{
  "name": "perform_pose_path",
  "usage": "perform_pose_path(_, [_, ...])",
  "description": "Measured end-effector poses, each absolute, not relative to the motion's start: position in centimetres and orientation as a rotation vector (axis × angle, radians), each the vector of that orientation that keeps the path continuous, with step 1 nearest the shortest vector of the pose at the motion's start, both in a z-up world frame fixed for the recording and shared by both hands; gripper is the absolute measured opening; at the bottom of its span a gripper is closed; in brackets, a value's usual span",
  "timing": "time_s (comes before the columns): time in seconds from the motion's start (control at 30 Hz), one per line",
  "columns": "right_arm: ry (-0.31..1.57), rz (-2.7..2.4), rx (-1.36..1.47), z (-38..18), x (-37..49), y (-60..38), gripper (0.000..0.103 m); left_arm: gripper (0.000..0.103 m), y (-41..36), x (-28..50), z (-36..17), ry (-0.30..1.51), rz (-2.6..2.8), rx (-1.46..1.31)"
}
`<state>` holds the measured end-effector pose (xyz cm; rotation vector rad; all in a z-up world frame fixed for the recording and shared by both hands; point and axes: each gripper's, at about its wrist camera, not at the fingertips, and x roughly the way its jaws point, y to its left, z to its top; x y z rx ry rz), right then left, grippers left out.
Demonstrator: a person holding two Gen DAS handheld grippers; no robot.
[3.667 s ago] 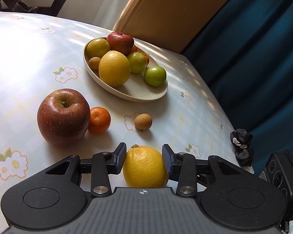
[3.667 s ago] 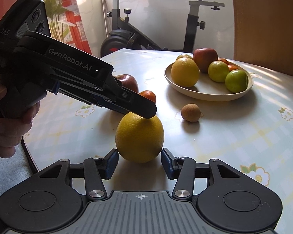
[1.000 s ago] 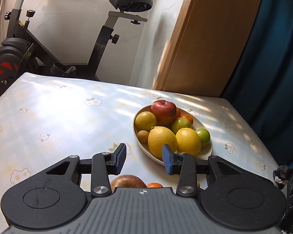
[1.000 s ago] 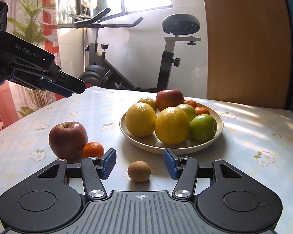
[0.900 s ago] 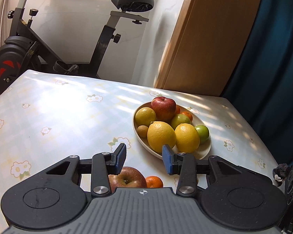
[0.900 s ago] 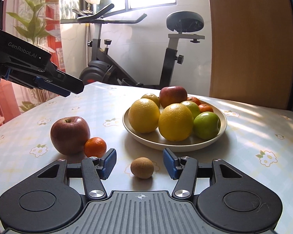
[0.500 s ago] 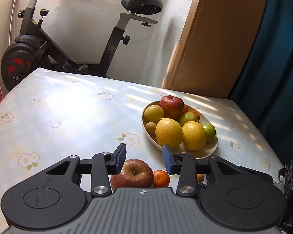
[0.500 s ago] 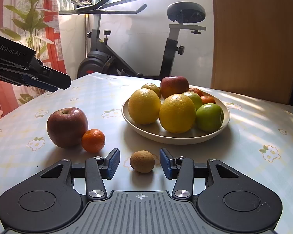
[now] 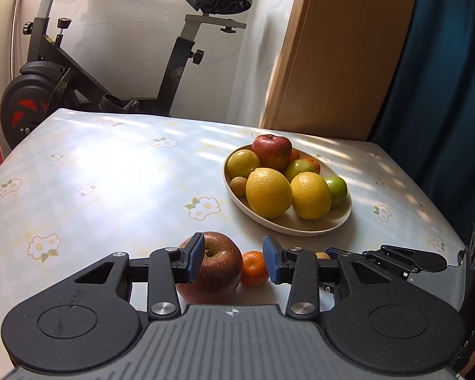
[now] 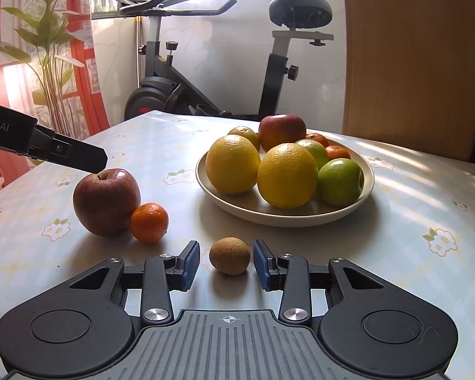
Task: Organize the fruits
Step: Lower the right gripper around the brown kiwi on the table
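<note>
Brown kiwi [image 10: 229, 256] between closing, not yet touching right hand-held gripper [image 10: 226, 266] pads; left hand-held gripper [image 9: 234, 261] apart above red apple [image 9: 209, 268].

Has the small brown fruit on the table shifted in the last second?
No. In the right wrist view the small brown fruit keeps its spot before the plate, right of the tangerine; the right gripper is closing around it.
</note>
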<state>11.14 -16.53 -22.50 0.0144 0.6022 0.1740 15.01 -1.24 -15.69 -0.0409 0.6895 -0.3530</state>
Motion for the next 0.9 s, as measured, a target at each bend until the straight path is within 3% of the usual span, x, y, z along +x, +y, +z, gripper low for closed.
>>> perform_pose_path(0.2, [0.612,0.178,0.018,-22.6,11.3,-16.6,0.026,0.042,-1.0,15.0,-15.8,0.718,-0.386,-0.087])
perform_pose_path(0.9, [0.561,0.186,0.035,-21.5,9.7,-18.3,0.026,0.042,-3.4,15.2,-18.9,0.873,-0.43,-0.102])
